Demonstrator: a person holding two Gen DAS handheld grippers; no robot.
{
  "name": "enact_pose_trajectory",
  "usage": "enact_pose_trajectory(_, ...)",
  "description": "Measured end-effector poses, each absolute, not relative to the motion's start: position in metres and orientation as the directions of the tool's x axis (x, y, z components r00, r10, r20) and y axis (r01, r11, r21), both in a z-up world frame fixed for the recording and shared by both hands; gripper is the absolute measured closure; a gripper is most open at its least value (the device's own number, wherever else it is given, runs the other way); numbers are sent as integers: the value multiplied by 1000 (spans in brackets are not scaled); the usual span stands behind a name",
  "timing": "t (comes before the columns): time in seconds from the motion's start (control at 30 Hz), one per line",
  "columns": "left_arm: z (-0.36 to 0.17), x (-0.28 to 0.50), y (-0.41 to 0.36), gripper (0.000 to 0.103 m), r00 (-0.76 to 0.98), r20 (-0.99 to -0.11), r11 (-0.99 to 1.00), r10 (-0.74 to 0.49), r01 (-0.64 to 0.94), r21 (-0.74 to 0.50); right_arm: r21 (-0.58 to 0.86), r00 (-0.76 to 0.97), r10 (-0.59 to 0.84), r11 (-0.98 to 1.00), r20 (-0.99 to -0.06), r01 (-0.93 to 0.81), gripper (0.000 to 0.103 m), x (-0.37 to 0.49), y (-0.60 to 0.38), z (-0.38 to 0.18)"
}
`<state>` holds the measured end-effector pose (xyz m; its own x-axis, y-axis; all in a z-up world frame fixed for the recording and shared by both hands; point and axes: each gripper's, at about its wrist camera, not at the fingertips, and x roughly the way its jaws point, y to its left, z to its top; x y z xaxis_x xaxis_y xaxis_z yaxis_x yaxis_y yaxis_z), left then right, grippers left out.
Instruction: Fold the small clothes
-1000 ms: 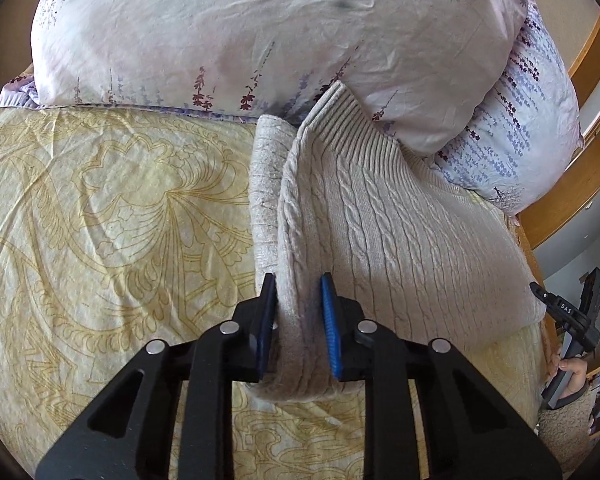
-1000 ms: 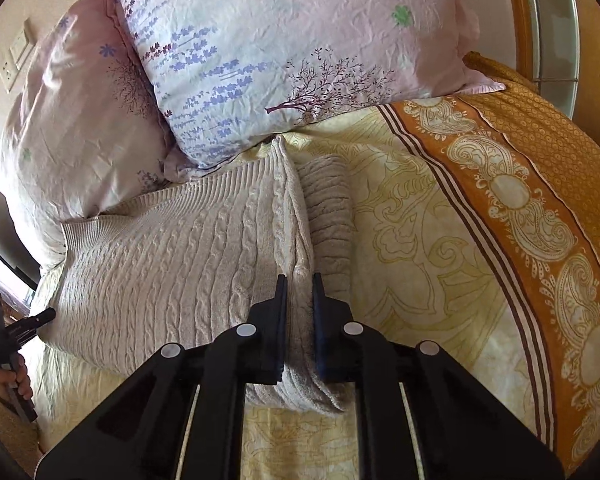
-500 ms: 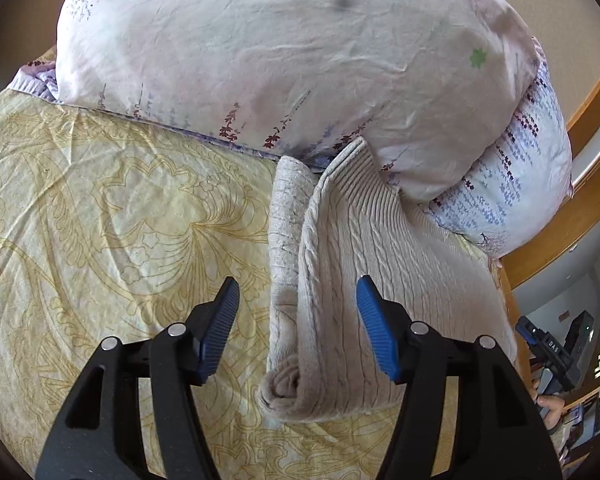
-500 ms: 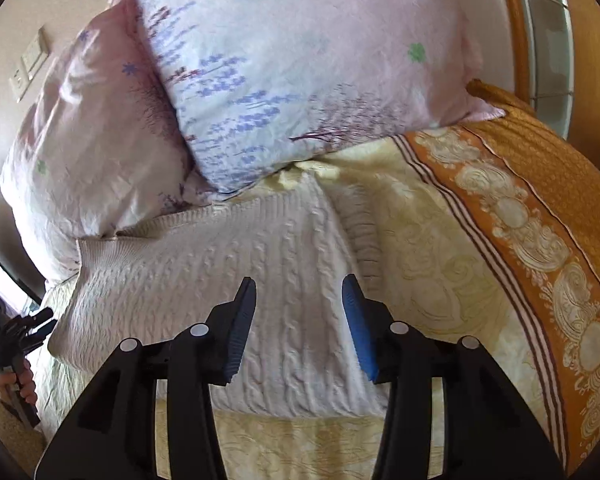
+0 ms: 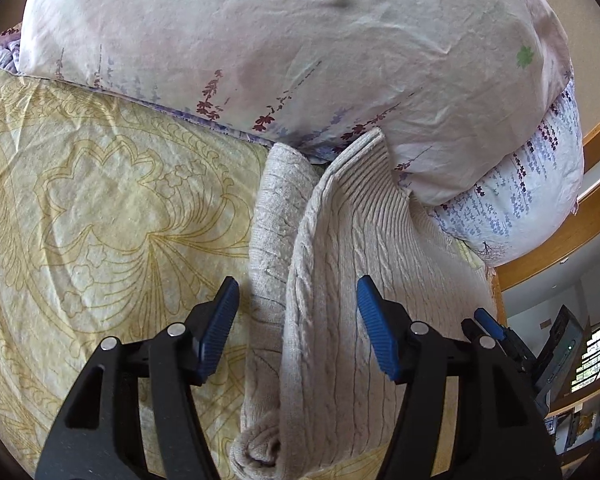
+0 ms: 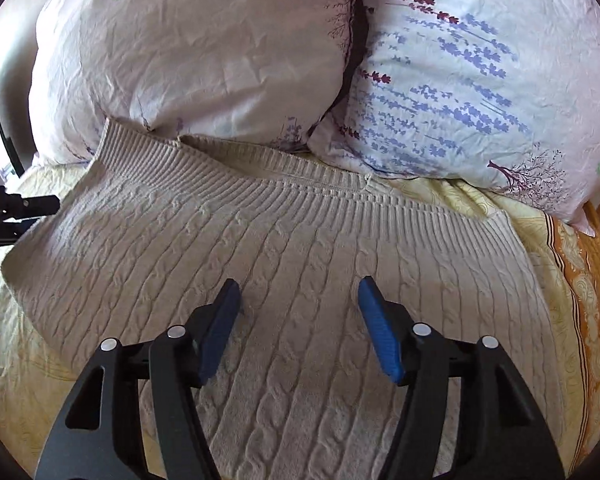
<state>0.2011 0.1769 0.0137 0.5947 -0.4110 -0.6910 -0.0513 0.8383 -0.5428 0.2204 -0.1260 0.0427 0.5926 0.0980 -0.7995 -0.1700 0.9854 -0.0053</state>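
A beige cable-knit sweater [image 5: 340, 280] lies flat on the bed, its ribbed hem against the pillows. In the left wrist view its left side is folded over, with a rolled sleeve [image 5: 272, 240] along the fold. My left gripper [image 5: 296, 292] hovers open above that folded edge, and the pads do not touch the knit. My right gripper [image 6: 299, 292] hangs over the middle of the sweater [image 6: 300, 240]; its jaws are opening and only the flat knit lies below them. Each gripper also shows in the other's view, the right gripper [image 5: 488, 326] at the sweater's far side and the left gripper [image 6: 20, 208] at the left edge.
Two floral pillows [image 6: 204, 52] [image 6: 480, 72] lean at the head of the bed, right behind the sweater. A yellow patterned bedspread [image 5: 100, 208] spreads out to the left, with an orange border [image 6: 588, 280] on the right. A wooden bed frame [image 5: 560, 248] runs along the far edge.
Both grippers let go of the sweater's folded sides and opened. The right one swung across to above the sweater's middle; the left one drew back a little.
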Motion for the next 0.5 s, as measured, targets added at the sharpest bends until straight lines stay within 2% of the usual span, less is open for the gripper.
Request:
enact_pose_trajectory(0.17, 15, 208, 169, 42, 590, -707, 862, -391, -34, -506, 37, 579, 114, 989, -808, -144, 32, 223, -133, 35)
enact_pose_trajectory(0.5, 19, 219, 156, 37, 578, -726, 882, -373, -22, -471, 68, 569, 139, 987, -810, -144, 29, 226, -135, 32)
